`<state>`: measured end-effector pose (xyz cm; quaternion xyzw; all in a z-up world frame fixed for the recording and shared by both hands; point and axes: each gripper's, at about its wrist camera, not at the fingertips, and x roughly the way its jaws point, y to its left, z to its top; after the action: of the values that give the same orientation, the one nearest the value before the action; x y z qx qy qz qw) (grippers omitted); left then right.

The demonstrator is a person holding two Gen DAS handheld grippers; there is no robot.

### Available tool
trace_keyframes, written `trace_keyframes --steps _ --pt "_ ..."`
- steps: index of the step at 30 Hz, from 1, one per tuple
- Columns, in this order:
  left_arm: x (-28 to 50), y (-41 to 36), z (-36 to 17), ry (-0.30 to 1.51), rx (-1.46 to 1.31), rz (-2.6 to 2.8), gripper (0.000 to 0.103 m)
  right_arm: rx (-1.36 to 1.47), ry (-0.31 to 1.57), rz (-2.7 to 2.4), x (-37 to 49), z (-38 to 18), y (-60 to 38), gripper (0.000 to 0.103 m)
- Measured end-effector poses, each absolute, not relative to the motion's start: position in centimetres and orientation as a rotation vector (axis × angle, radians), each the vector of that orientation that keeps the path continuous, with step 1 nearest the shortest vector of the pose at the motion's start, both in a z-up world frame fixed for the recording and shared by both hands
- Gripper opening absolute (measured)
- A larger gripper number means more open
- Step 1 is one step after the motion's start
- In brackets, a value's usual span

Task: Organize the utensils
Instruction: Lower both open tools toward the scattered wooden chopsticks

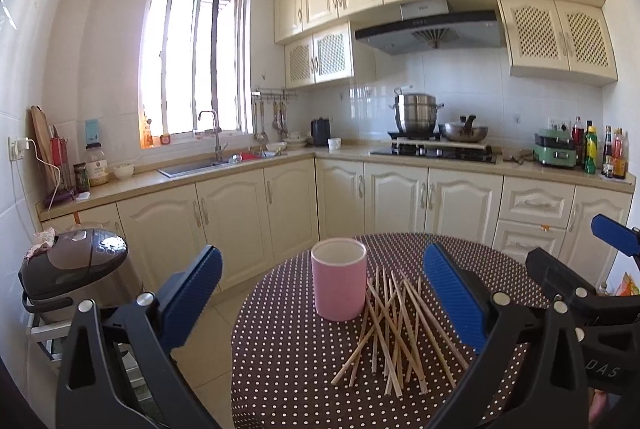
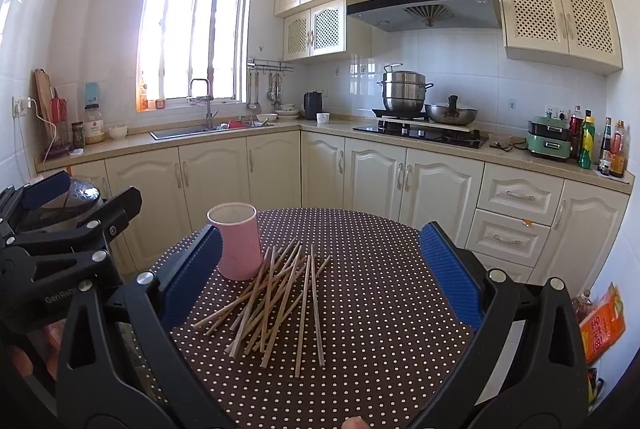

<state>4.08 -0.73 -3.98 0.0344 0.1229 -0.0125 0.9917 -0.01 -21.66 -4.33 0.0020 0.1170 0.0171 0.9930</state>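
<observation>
A round table [image 1: 304,369] covered by a brown polka-dot cloth is seen in both wrist views. A pink cup [image 1: 339,279] is stood upright on it, toward the far edge and its left side. A loose pile of wooden chopsticks [image 1: 394,329] is spread just beside the cup on its right, some ends touching its base, the sticks crossed over one another. The left tongs [image 1: 322,293] are held spread wide above the near edge, nothing pinched. The right tongs [image 2: 320,269] are likewise held spread and empty, with the pile framed between their blue pads [image 2: 450,275].
</observation>
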Motion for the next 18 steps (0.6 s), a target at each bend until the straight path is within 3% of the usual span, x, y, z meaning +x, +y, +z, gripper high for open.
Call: trace_keyframes --steps 18 --pt "17.4 -0.3 -14.4 0.700 0.103 -0.202 0.099 0.004 0.606 0.042 10.9 -12.4 -23.5 0.097"
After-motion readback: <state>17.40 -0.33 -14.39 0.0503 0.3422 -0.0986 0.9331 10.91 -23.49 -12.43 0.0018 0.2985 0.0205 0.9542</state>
